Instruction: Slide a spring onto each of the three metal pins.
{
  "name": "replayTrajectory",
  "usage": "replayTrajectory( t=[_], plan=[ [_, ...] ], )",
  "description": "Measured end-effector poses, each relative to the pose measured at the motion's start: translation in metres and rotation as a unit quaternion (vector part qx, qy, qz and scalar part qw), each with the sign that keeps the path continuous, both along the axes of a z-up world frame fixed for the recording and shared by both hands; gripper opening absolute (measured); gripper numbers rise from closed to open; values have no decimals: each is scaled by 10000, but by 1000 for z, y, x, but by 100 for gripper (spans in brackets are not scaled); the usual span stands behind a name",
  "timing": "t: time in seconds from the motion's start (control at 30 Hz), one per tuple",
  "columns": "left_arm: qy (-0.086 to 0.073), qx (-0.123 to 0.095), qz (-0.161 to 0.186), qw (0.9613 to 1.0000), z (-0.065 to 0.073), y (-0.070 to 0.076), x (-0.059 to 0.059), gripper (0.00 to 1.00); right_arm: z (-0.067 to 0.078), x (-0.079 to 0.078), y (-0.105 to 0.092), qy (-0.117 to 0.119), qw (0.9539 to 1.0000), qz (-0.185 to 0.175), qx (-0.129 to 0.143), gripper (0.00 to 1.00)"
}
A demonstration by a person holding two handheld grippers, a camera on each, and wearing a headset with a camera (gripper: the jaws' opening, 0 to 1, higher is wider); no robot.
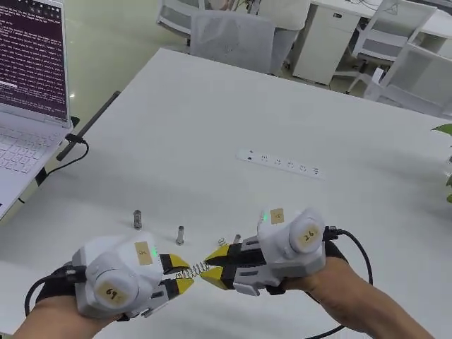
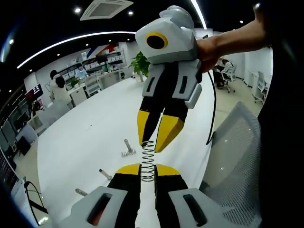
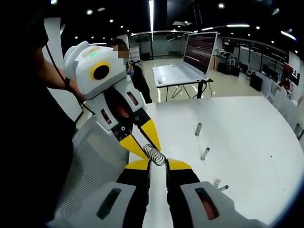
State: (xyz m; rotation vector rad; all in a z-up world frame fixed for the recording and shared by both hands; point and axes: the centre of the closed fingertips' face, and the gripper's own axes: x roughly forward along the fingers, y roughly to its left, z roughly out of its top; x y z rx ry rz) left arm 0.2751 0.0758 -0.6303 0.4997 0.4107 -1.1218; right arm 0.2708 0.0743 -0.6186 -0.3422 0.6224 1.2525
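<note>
A thin coil spring (image 1: 195, 268) stretches between my two grippers, low over the white table (image 1: 212, 120). My left gripper (image 1: 187, 272) is shut on its left end and my right gripper (image 1: 207, 266) is shut on its right end, yellow tips almost meeting. In the left gripper view the spring (image 2: 148, 159) rises from my own jaws (image 2: 148, 170) into the right gripper's tips. Three metal pins stand just beyond: a thicker-looking left pin (image 1: 138, 219), a middle pin (image 1: 180, 234) and a right pin (image 1: 236, 239). A second spring (image 1: 221, 242) lies beside the right pin.
An open laptop (image 1: 28, 70) sits at the far left with a black cable (image 1: 67, 159) trailing from it. A white power strip (image 1: 281, 162) lies mid-table. An office chair (image 1: 233, 39) stands behind the far edge, and plant leaves (image 1: 445, 134) reach in at the right.
</note>
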Motion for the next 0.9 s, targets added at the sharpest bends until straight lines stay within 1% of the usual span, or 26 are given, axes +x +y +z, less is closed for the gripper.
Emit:
replayTrajectory(
  t=[0.17,0.2,0.33,0.43,0.67,0.73,0.83,0.87,0.9],
  plan=[
    [-6,19,-13,10000,-2,-1,-1,2,5,-4,4,-83,9998,154,-62,12],
    [3,12,-12,10000,-2,-1,-1,2,4,-4,4,-139,9996,221,-132,12],
    [-47,53,-103,9999,-2,-4,-6,2,-2,-4,5,-155,9984,430,-323,13],
    [-58,71,-145,9999,-2,-5,-6,2,-3,-5,5,-201,9970,592,-452,13],
    [-71,44,-193,9998,1,-5,-7,2,-7,-8,4,-197,9936,913,-642,13],
    [-81,50,-225,9997,2,-6,-9,2,-7,-9,5,-189,9929,970,-661,13],
    [-82,46,-277,9996,1,-8,-10,2,-9,-15,7,-180,9904,1183,-698,11],
    [-101,105,-307,9994,-1,-8,-11,2,-12,-14,4,-292,9873,1303,-867,11],
    [-127,135,-317,9993,-2,-8,-11,2,-13,-14,3,-334,9861,1342,-925,9]
  ],
)
